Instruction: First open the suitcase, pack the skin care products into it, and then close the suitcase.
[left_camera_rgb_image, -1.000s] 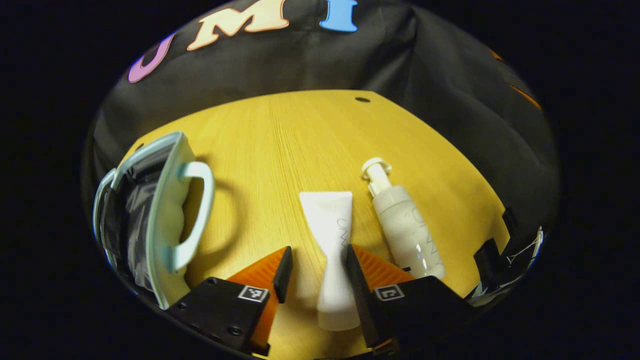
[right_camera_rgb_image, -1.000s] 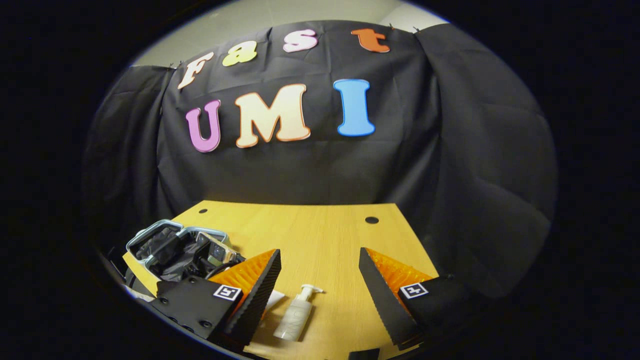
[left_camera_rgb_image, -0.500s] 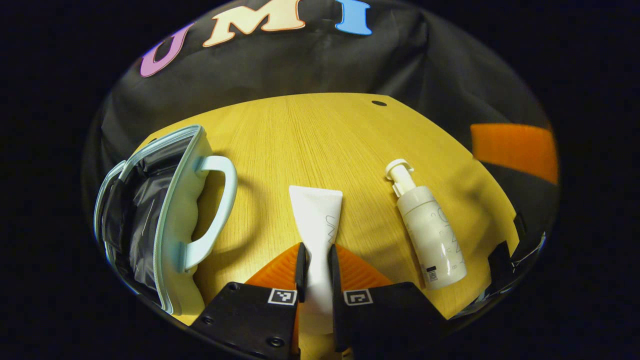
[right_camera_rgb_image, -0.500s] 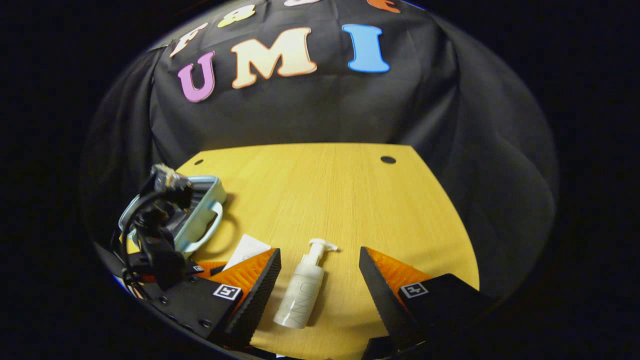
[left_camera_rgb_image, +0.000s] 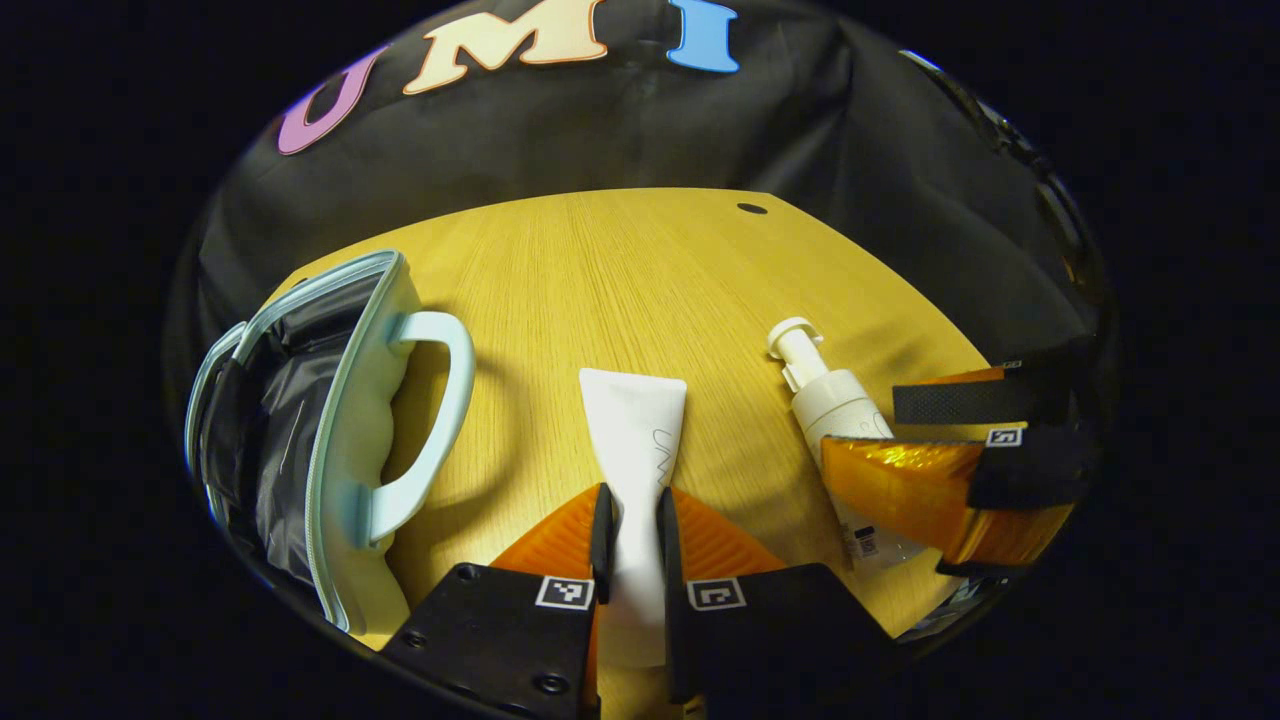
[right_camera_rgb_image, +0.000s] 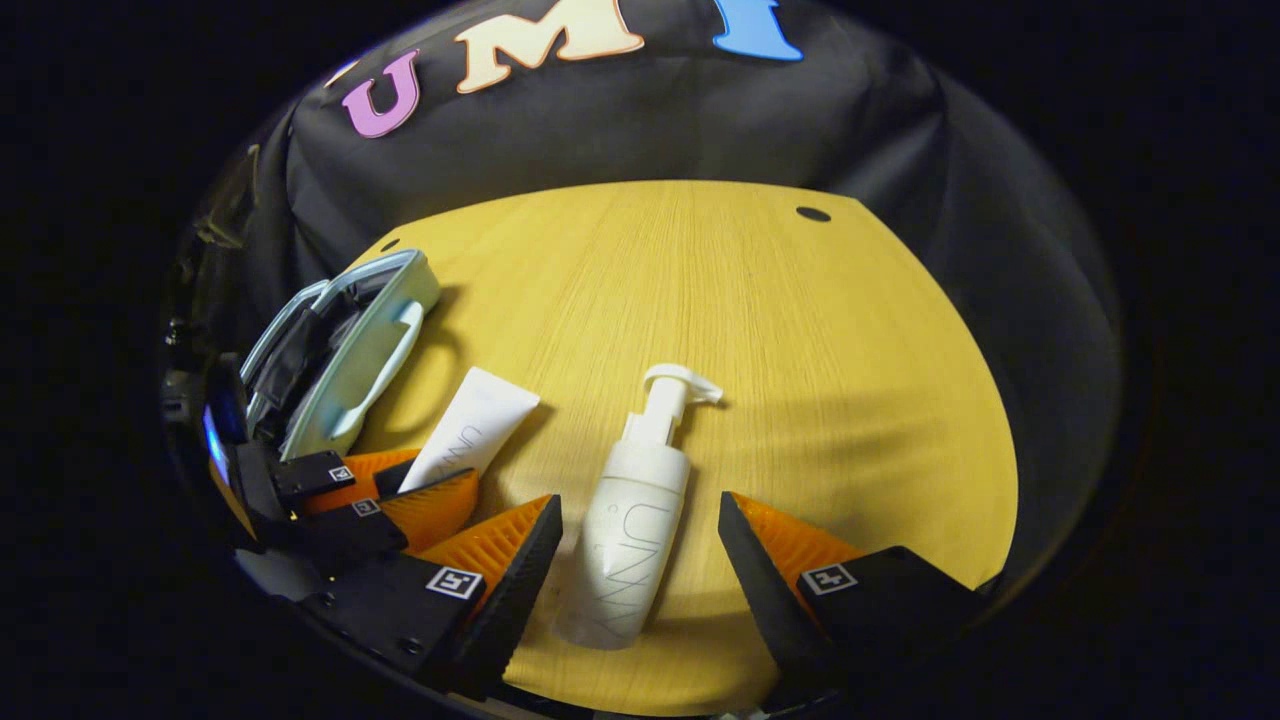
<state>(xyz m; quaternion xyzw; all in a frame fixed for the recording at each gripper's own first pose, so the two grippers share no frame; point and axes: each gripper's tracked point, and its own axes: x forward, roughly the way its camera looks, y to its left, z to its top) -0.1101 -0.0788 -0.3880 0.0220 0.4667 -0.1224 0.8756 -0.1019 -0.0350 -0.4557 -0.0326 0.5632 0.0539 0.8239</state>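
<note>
1. Left gripper (left_camera_rgb_image: 632, 520): both fingers pinch the lower part of the white tube (left_camera_rgb_image: 634, 440), one finger on each side. The tube lies flat on the wooden table (left_camera_rgb_image: 620, 270) and runs straight ahead of the gripper, its wide crimped end farthest from it.
2. Right gripper (right_camera_rgb_image: 640, 545): fingers spread wide and touching nothing. The pump bottle (right_camera_rgb_image: 630, 540) lies on its side on the table in the gap between them, with clear space on either side. The pump head points away from the gripper.
3. In the left gripper view the right gripper (left_camera_rgb_image: 935, 445) shows to the right of the left one, its fingers straddling the pump bottle (left_camera_rgb_image: 825, 395) from the far side. Bottle and tube lie near each other, apart, roughly parallel.
4. In the right gripper view the left gripper (right_camera_rgb_image: 390, 495) sits just to the left of the right one, low on the table, closed on the tube (right_camera_rgb_image: 470, 435).
5. Suitcase (left_camera_rgb_image: 300, 430): pale blue, to the left of the left gripper and well apart from the tube. It is open, with dark lining visible inside; the handle (left_camera_rgb_image: 430, 420) faces the tube. In the right gripper view the suitcase (right_camera_rgb_image: 340, 355) lies ahead and to the left, beyond the left gripper.
</note>
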